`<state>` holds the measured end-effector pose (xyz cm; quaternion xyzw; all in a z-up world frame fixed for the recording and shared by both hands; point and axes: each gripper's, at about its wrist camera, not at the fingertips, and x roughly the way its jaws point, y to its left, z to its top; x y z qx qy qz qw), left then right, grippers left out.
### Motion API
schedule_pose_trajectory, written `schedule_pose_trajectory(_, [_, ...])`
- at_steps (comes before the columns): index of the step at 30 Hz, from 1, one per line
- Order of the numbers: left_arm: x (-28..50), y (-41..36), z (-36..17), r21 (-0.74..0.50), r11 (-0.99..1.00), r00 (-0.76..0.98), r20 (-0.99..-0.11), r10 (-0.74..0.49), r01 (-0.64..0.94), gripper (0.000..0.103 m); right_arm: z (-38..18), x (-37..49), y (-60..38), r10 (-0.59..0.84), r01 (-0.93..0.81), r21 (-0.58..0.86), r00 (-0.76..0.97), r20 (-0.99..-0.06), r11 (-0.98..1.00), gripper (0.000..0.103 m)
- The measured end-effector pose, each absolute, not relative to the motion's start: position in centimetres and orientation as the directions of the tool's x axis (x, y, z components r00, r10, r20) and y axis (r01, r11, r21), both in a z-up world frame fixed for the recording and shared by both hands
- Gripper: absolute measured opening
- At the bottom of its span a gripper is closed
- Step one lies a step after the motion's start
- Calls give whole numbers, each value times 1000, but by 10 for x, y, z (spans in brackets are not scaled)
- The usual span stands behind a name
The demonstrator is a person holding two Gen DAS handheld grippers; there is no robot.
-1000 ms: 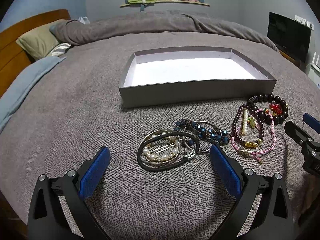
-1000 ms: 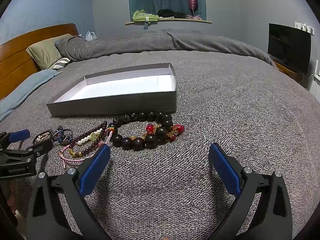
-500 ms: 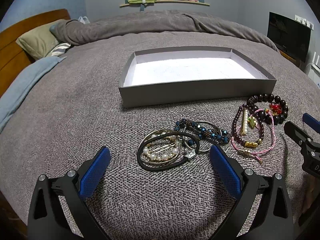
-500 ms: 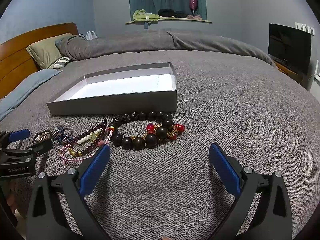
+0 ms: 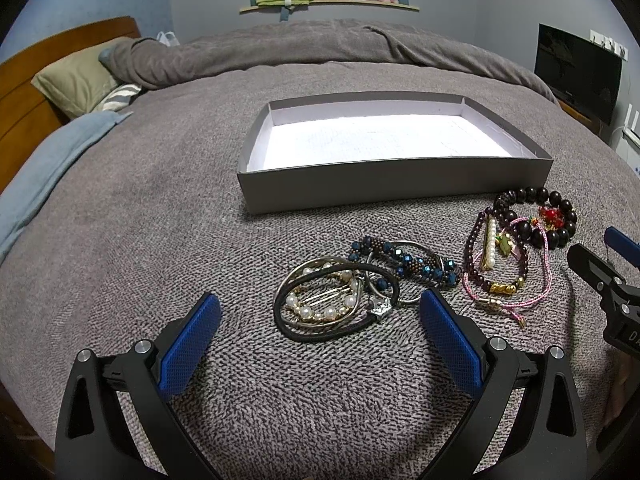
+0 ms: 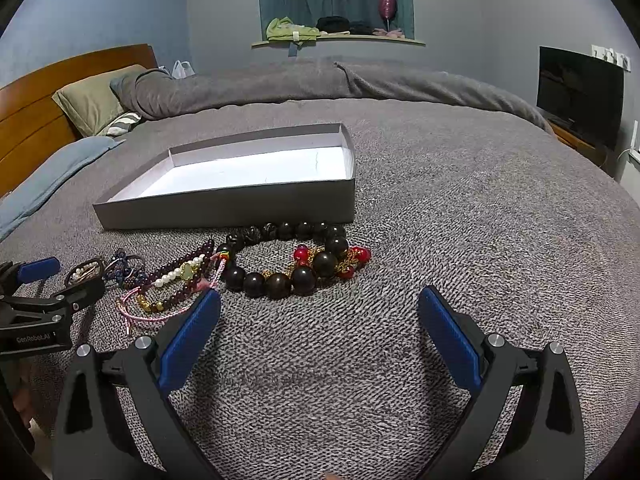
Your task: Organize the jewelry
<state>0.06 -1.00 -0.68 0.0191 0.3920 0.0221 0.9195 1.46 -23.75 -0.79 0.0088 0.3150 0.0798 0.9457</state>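
- Left gripper and right gripper both spread wide, nothing held, low over the bed.
- Nearest: black hair tie ringing a pearl bracelet; light, floppy, probably tangled.
- Beyond: dark bead bracelet, heavier, slick; best pinched across one strand.
- Farthest: grey box, nothing inside.

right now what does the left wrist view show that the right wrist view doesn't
Only the left wrist view shows the black hair tie looped round the pearl clip, and the blue bead bracelet clearly. Only the right wrist view shows the bare blanket right of the box. Both show the empty box, the dark bead bracelet, the pink cord and both open grippers, left and right.
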Motion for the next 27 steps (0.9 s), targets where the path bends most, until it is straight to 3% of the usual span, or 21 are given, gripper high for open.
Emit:
schedule_pose_trajectory(13, [-2,-8,-6,43,999,705,-708,43,-18,99,-10,9,-252,146,-87,127,797,-587,988,98])
schedule_pose_trajectory(19, [-2,9,1,-39,999,731,-681,-49,31,99,1,7,-267,144,-82,132,804,-576,988,98])
schedule_pose_trajectory(24, [2,12,3,13,999,727,-686,-26,48,99,8,8,-272,151,-117,96,811,-566,988,98])
schedule_pose_trajectory(27, [2,16,2,7,998,714,-699,-41,63,99,8,9,-276,220,-150,166,784,-581,975,98])
